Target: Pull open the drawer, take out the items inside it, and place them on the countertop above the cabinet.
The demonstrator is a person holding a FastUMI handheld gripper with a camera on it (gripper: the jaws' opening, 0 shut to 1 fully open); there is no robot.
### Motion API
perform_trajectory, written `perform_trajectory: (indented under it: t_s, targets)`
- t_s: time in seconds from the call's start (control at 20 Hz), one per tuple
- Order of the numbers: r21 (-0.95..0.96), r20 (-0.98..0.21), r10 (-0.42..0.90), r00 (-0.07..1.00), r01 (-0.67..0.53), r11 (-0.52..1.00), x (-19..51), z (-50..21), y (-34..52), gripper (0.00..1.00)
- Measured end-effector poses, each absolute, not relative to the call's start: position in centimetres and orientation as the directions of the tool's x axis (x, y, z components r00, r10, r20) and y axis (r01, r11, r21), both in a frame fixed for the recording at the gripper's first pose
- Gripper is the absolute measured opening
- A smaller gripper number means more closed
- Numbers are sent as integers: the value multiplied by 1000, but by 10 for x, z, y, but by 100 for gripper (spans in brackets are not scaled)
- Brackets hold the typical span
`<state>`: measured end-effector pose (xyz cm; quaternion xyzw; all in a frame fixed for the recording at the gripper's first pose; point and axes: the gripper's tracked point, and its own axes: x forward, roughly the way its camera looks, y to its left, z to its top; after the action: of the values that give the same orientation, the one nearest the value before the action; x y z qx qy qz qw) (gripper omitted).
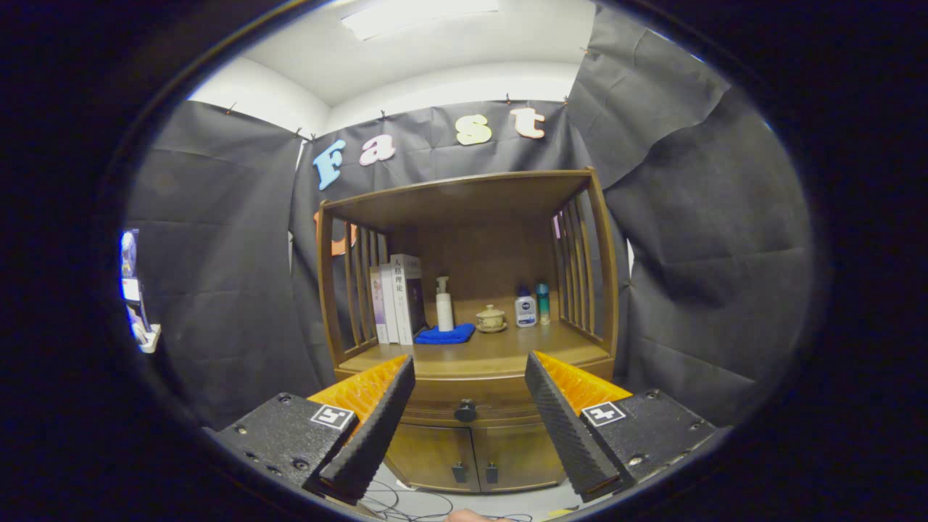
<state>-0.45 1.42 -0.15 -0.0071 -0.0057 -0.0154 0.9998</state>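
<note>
The drawer (467,406) sits shut in the front of the wooden cabinet (471,442), a shallow band just under the countertop (500,355), and its dark round knob (465,411) lies square in the gap between the two fingers, beyond their tips and not touched by either. What is inside it can't be seen from here. The gripper (470,366) is held out in front of the cabinet with its fingers spread wide apart and nothing between them, one finger (373,428) to the left of the knob and the other to the right. Below the drawer are two cabinet doors (475,457), closed, each with a small dark pull (459,473) near the seam where they meet. Above, the countertop forms the floor of an open shelf with slatted wooden sides (580,272) and a flat wooden roof. Along the back of it, from left to right, stand a few books (395,297) upright against the left slats, a white pump bottle (444,304) just beside them, a small lidded cup on a saucer (491,317), a white bottle with a dark label (525,308) and a slim teal bottle (543,302) close by it. A blue cloth (446,334) lies folded in front of the books and the pump bottle. The front part of the countertop is bare wood. On the floor under the gripper a few thin cables (406,504) trail about.
</note>
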Motion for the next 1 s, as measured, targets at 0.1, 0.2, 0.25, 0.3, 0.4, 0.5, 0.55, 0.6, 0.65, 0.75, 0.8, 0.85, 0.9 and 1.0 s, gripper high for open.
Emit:
perform_trajectory:
  t_s: [0.1,0.2,0.25,0.3,0.4,0.5,0.55,0.6,0.65,0.75,0.8,0.85,0.9,1.0]
  targets:
    - [-24,24,-34,999,34,999,-5,1,18,99]
    - [-35,29,-35,999,36,999,-3,-4,23,99]
    - [-38,24,-38,999,39,999,-2,-8,25,99]
    - [-38,14,-46,999,46,998,2,-13,24,99]
    - [-31,-12,-54,998,54,998,11,-27,25,99]
    - [-28,-42,-56,998,55,998,20,-39,28,99]
    - [-31,-54,-58,997,56,998,25,-45,29,99]
    - [-36,-58,-57,997,55,998,29,-49,29,99]
    - [-43,-67,-61,996,58,997,34,-53,29,99]
    - [-49,-85,-69,994,65,997,49,-66,30,99]
    - [-51,-107,-73,992,68,996,56,-77,30,99]
    - [-51,-120,-73,990,67,996,63,-85,30,99]
    - [-52,-134,-76,988,70,996,69,-92,28,99]
    - [-63,-169,-81,982,71,995,83,-110,25,99]
